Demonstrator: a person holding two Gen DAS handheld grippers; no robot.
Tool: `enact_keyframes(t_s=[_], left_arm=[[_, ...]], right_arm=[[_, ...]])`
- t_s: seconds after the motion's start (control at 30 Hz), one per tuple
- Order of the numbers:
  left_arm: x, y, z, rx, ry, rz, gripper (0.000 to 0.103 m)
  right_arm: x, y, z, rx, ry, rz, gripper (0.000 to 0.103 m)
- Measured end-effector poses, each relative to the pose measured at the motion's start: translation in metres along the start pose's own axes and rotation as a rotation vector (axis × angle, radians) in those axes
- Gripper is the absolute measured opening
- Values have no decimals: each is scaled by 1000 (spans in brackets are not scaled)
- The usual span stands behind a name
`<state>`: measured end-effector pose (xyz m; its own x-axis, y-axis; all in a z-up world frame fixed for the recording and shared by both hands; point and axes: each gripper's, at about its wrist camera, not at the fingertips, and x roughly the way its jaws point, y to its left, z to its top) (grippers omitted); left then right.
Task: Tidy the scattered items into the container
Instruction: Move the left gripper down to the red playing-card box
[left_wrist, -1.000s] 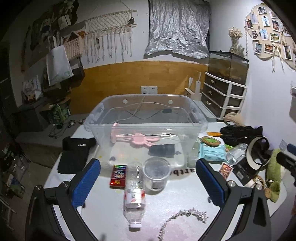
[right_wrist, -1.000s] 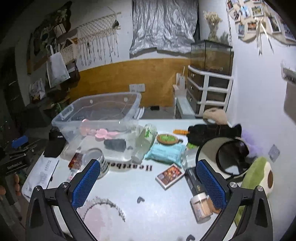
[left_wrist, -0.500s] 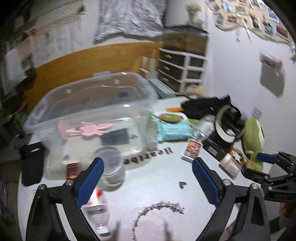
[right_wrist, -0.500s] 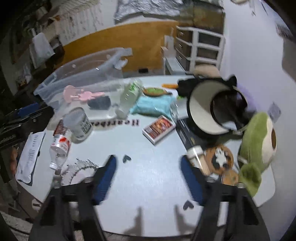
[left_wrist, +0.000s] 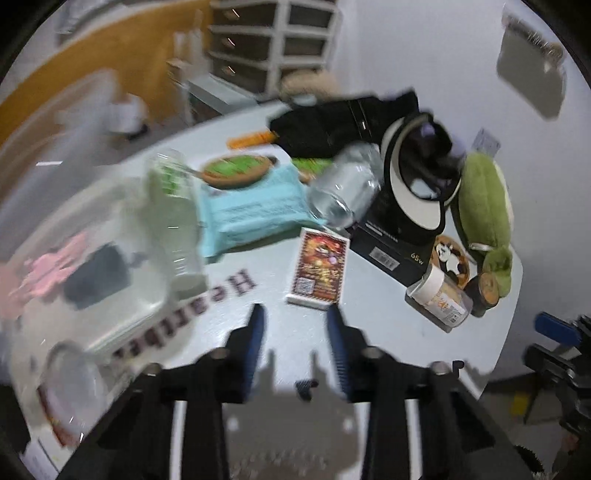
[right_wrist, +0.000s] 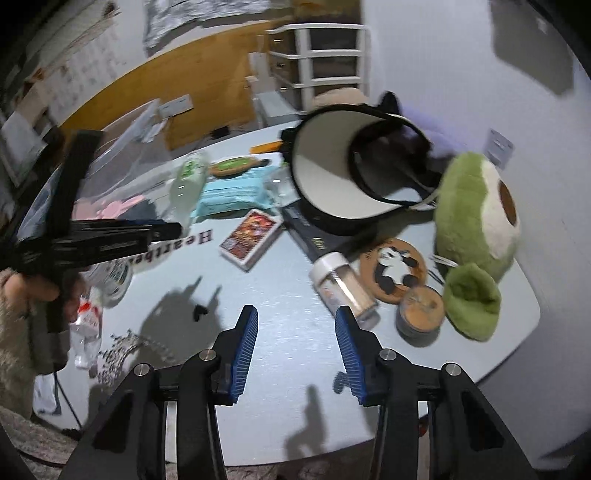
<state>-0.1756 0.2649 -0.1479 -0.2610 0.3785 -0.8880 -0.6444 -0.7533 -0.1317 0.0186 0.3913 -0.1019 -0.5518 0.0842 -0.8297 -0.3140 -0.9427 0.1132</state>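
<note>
My left gripper (left_wrist: 295, 314) is open and empty, just short of a red card box (left_wrist: 319, 271) lying flat on the white table. My right gripper (right_wrist: 295, 317) is open and empty above bare table, close to a small jar with a white lid (right_wrist: 341, 282) on its side. The card box also shows in the right wrist view (right_wrist: 251, 234). The clear plastic container (left_wrist: 74, 206) stands at the left, blurred, with a pink item and a dark item inside. The left gripper's body shows in the right wrist view (right_wrist: 92, 236), held by a hand.
A teal wipes pack (left_wrist: 255, 210), a clear bottle (left_wrist: 343, 188), a visor (right_wrist: 332, 166) on a black box, an avocado plush (right_wrist: 476, 221), a panda coaster (right_wrist: 393, 266) and a round tin (right_wrist: 421, 308) crowd the right side. A water bottle (right_wrist: 86, 332) lies near the left edge.
Both grippers have swung right and down toward the table. Their jaws have narrowed from wide open to a smaller gap. The left gripper now points at the card box.
</note>
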Motion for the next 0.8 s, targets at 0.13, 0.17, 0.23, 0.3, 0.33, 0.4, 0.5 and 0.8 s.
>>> enact_keyframes(t_s=[0.13,0.17,0.23,0.3,0.33,0.4,0.5,0.8], left_arm=[[43,-1,24,-2,96,-36,13],[55,-1,31,-4,119,-45,13],[71,-2,41,-4,151,-59,13],[77,-3,48,2,163,-67,12],[80,-4,52,5,169,-71,11],[86,-5,59,12,180,-79,11],[95,-7,70,21,198,-91,11],[89,-4,76,32,183,-142,10]], right_arm=[[3,-14,2,59,5,-38,44],[4,-16,2,68,8,-44,44],[6,-20,3,87,13,-55,44],[8,-24,3,104,18,-63,44],[9,-25,4,110,20,-68,44],[10,-27,3,117,24,-75,44],[13,-30,2,131,36,-76,44],[14,-34,1,145,46,-74,44]])
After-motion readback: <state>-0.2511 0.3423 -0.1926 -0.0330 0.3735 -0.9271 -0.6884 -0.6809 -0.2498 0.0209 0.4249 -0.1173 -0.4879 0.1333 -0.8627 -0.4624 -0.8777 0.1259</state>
